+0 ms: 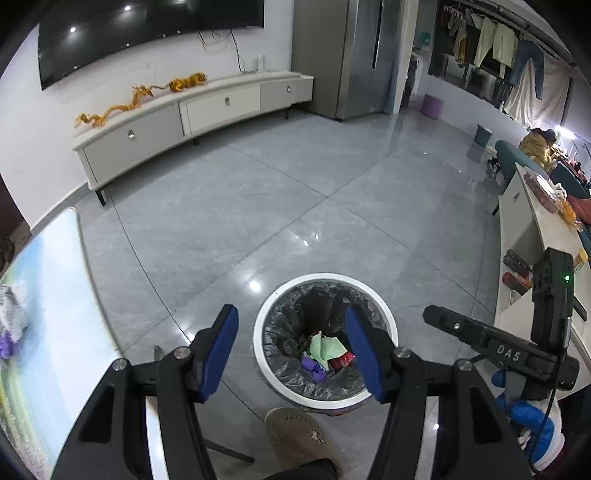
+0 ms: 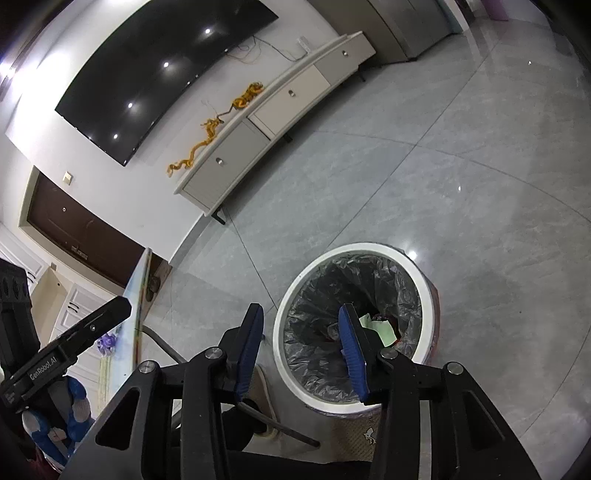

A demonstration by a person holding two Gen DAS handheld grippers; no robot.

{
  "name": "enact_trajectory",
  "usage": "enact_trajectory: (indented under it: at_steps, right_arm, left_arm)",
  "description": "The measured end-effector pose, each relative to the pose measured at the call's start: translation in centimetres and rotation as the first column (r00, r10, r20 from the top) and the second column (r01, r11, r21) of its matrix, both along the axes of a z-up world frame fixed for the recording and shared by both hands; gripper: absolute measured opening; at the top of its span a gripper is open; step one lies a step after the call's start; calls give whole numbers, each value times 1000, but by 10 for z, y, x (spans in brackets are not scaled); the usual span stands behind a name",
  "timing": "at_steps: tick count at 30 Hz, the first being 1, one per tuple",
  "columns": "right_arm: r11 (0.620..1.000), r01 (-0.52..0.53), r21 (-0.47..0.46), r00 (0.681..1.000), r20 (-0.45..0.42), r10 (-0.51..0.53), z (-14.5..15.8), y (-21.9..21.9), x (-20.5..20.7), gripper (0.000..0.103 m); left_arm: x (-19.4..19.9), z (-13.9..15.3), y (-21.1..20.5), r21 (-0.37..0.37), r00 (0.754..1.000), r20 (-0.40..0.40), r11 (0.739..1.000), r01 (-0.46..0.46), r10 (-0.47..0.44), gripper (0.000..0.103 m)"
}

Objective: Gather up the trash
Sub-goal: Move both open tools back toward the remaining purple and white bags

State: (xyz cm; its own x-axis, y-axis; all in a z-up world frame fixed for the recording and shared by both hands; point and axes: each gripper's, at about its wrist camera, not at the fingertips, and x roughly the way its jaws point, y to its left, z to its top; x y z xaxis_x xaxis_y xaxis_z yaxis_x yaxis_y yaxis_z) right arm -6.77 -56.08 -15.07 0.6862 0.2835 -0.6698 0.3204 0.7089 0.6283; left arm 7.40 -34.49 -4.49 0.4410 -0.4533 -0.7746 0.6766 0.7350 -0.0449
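One bin (image 1: 325, 398) sits on the grey tiled floor (image 1: 295, 206), white rim, black liner (image 1: 280, 339), at 6 o'clock in your left wrist view and around 5 o'clock from centre in the right wrist view (image 2: 295, 373). Trash lies at the bottom: a pale green paper (image 1: 325, 349), a purple wad (image 1: 314, 369) at its 7 o'clock, a red wrapper (image 1: 341, 360) at its 4 o'clock. From the right wrist camera only the green paper (image 2: 380, 328) and a bit of red show clearly.

Your left gripper (image 1: 291, 354) hangs above the bin's rim, blue pads (image 1: 218, 354) parted, nothing between them. Your right gripper (image 2: 301, 350) is likewise spread and empty, its right pad over the bin mouth, its left pad outside the rim. Neither touches the trash.

A tan slipper (image 1: 299, 435) sits at the bin's 6 o'clock, just beside it. Table edge (image 1: 55, 295) with a printed top runs at 9 o'clock; some purple bits (image 1: 7, 343) lie on it, blurred. A low white cabinet (image 1: 192, 114) stands along the wall at 11 o'clock with a gold dragon ornament (image 1: 122, 109) on top and a dark TV (image 1: 147, 33) above it. A blue-gloved hand (image 1: 524, 413) holds the right gripper at 4 o'clock.
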Motion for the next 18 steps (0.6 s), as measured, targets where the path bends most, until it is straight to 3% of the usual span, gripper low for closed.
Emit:
enact_trajectory:
  at_steps: [18]
  right_arm:
    - [994,-54,-100,990,124,66,83,48,-24,42]
  left_arm:
    - [-42,57,94,-79,981,148,990,-115,126,59]
